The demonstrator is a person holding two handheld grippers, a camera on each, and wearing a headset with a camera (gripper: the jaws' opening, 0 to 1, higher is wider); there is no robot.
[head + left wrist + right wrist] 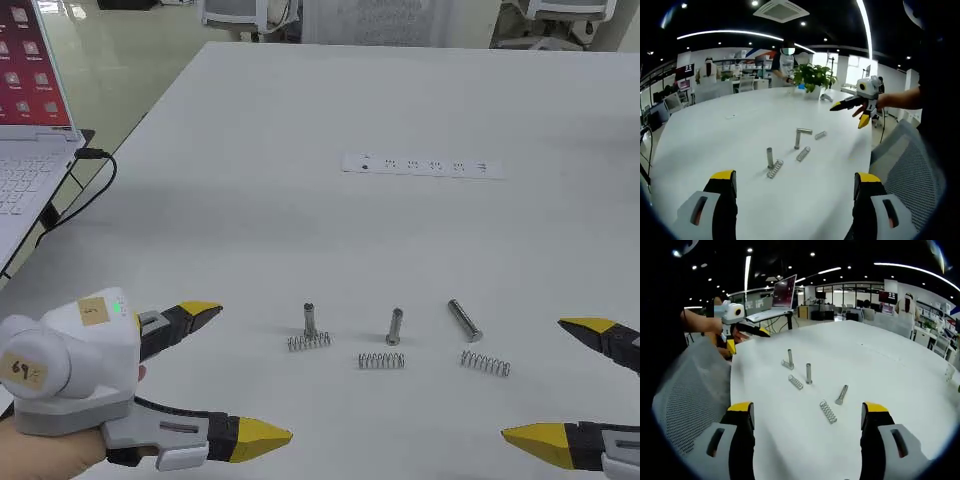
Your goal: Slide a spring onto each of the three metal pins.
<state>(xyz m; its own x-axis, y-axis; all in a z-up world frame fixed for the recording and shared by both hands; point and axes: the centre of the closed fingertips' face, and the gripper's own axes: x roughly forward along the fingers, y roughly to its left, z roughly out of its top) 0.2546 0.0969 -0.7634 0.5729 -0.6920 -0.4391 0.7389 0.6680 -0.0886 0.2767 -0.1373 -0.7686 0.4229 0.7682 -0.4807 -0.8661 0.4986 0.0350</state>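
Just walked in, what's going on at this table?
A person holds two grippers over a white table. The left gripper and right gripper are open, holding nothing. The left pin and middle pin stand upright; the right pin lies on its side. A loose spring lies beside each pin, none slid on yet.

Laptop (30,90), power strip (423,166), white table (300,230)

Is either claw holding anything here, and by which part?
Nothing is held: the left claw and the right claw are both open and empty.
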